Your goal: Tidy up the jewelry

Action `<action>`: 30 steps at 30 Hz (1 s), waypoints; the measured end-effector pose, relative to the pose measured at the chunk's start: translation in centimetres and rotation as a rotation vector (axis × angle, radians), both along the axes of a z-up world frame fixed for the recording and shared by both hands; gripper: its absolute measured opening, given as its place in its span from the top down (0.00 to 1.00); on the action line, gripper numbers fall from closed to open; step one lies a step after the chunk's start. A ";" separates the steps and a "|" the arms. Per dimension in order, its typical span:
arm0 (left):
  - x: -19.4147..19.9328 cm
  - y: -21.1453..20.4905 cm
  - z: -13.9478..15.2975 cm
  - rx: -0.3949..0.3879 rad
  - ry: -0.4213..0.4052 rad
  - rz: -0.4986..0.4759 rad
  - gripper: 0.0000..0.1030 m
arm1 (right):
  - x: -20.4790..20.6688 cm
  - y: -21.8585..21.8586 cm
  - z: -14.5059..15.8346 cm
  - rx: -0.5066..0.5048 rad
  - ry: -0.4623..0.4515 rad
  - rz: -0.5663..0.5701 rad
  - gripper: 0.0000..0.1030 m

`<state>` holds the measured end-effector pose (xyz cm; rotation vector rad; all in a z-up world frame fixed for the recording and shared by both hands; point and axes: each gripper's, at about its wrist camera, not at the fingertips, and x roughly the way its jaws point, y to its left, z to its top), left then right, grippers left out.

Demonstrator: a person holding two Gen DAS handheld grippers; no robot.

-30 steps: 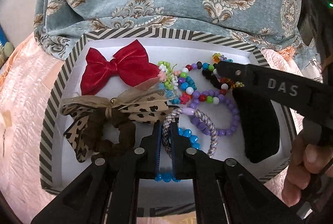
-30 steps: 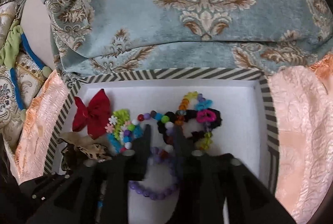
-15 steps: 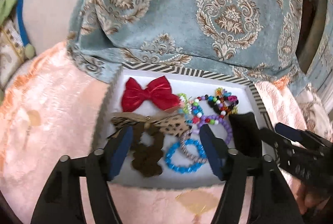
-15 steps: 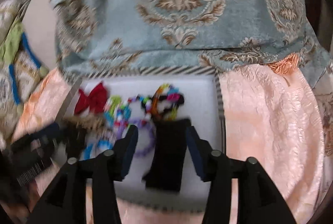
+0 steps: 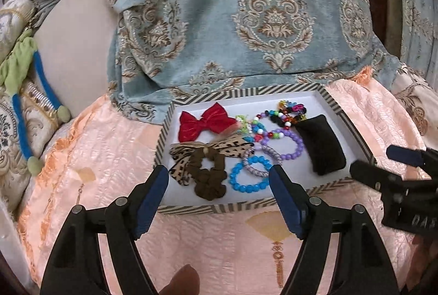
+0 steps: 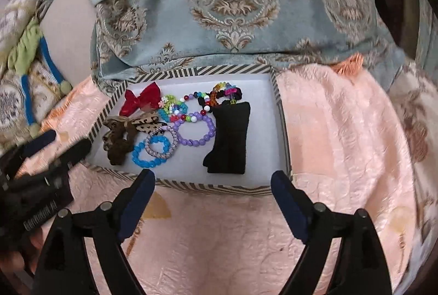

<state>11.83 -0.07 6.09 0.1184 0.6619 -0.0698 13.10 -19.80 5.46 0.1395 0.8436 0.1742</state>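
Observation:
A striped-rim tray (image 5: 191, 208) lies on the bed and holds a red bow (image 5: 204, 122), a leopard bow on a brown scrunchie (image 5: 208, 180), a blue bead bracelet (image 5: 235, 181), a purple bead bracelet (image 5: 298, 149), mixed colourful beads (image 5: 290, 108) and a black cloth band (image 5: 321, 147). My left gripper (image 5: 218, 171) hovers over the tray's near edge, its jaws opening with nothing between them. My right gripper (image 6: 212, 175) hangs before the tray rim (image 6: 213, 188), jaws opening wide and empty, with the black band (image 6: 230, 141) lying beyond it.
A teal patterned cushion (image 5: 246, 21) rises right behind the tray. Peach quilted bedspread (image 5: 219, 240) surrounds it. A cushion with a blue cord (image 5: 20, 117) and green tassels sits far left. Each gripper shows at the edge of the other's view: right gripper (image 5: 375, 159), left gripper (image 6: 68, 140).
Both grippers opened and drew back and up out of the tray. The left let go of the blue bracelet; the black band now lies free in the tray.

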 end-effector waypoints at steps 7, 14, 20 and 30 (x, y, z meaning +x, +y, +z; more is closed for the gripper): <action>-0.1 0.5 0.2 -0.050 -0.008 0.020 0.39 | -0.1 -1.0 -0.2 -0.015 -0.009 -0.041 0.13; -0.5 0.6 0.4 -0.082 -0.023 0.049 0.38 | 0.0 -0.3 -0.2 -0.045 -0.016 -0.019 0.13; -0.3 0.8 0.0 -0.094 0.002 0.057 0.38 | -0.2 0.1 -0.2 -0.073 -0.023 -0.009 0.13; -0.2 0.3 -0.6 -0.078 0.028 0.045 0.38 | -0.3 0.4 -0.4 -0.088 -0.023 0.001 0.13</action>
